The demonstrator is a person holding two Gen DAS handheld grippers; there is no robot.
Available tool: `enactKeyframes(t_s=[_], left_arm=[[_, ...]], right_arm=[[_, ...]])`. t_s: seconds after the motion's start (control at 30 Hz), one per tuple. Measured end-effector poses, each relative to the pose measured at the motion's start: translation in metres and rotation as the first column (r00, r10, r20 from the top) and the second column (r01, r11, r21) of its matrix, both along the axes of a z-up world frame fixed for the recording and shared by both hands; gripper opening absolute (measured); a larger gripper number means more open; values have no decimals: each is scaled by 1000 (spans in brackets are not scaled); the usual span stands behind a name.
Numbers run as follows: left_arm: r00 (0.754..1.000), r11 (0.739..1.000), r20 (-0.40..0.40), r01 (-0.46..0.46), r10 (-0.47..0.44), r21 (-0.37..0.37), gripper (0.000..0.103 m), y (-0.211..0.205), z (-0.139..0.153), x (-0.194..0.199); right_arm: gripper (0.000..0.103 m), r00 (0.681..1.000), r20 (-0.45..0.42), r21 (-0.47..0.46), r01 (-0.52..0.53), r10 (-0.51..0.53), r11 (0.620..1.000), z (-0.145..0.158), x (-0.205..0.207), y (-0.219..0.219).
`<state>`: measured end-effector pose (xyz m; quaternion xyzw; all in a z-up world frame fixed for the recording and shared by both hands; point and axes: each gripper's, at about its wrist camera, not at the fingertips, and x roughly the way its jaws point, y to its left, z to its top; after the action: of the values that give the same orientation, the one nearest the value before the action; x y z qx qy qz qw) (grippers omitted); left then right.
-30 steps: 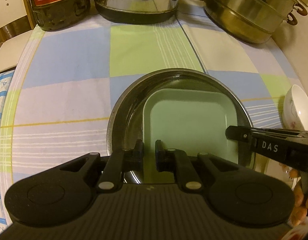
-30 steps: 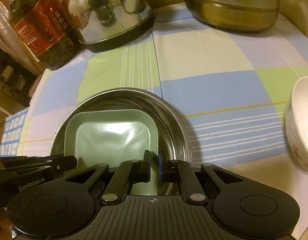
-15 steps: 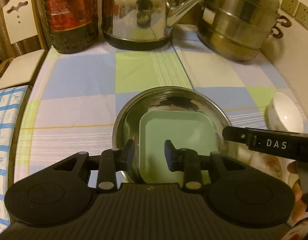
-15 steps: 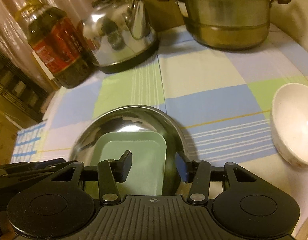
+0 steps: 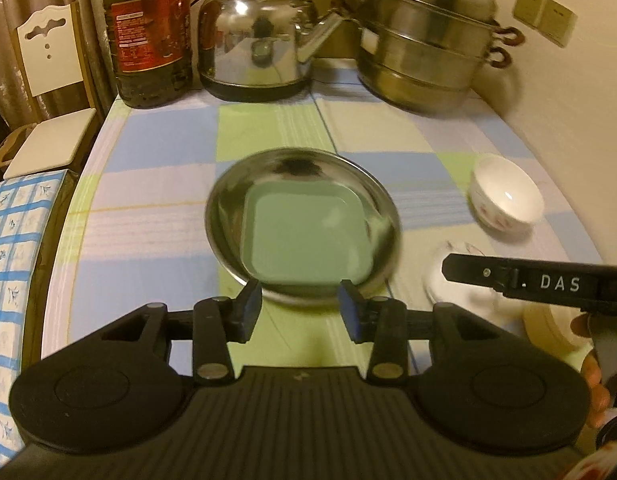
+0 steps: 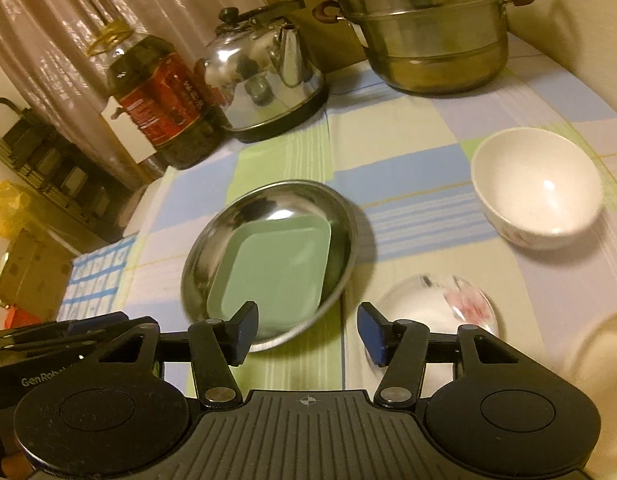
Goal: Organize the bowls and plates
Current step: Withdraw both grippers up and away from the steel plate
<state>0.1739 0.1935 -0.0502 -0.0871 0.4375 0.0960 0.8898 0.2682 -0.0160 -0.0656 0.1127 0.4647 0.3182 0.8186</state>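
Fingers of the left gripper (image 5: 300, 308) stand apart and are opening, blue pads facing each other, with nothing between them; they hang above the desk just short of the near rim of a steel plate (image 5: 224, 216). The right gripper (image 6: 306, 334) is likewise opening, its fingers wider apart and empty, poised over the same near rim and over a strip of cloth beside it.

Inside the round steel plate lies a square pale green plate (image 5: 304, 236), flat on the bottom and filling most of it. The pair sits near the middle of the desk (image 5: 156, 148), which is covered by a checked cloth in blue, green and lilac.

To the right of the steel plate, close to the right gripper's fingers, a small white dish (image 6: 436, 304) with a pink flower pattern rests on the cloth. Farther right and back stands a white bowl (image 6: 536, 184), upright and empty, well apart from the plates.

Along the far edge of the desk stand a dark oil bottle (image 5: 148, 32) with a red label, a shiny steel kettle (image 5: 260, 44) and a stacked steel steamer pot (image 5: 424, 44). A white chair (image 5: 48, 80) stands off the left side of the desk, in front of a curtain.
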Motion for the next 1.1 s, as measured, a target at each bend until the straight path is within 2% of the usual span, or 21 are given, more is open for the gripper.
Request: enactKeyframes(t_s=[0.3,0.5,0.57,1.1], left_arm=[[1000,1000,-21,22,-22,9,43,-53,2,-44],[999,999,-21,48,-48,12,47,-82,4,-68],[998,998,-22,57,-56,16,52,-90,5,-74],[996,996,-27,86,-85,35,55,-131,9,-109]], right_arm=[[64,1000,8,-33,-23,24,999,10,-55,-51],[65,1000,-13,-75,-13,12,997,7,-86,-86],[65,1000,-22,-91,-8,6,996,5,-94,-96],[65,997,-29,-169,65,-71,984,1,-137,-147]])
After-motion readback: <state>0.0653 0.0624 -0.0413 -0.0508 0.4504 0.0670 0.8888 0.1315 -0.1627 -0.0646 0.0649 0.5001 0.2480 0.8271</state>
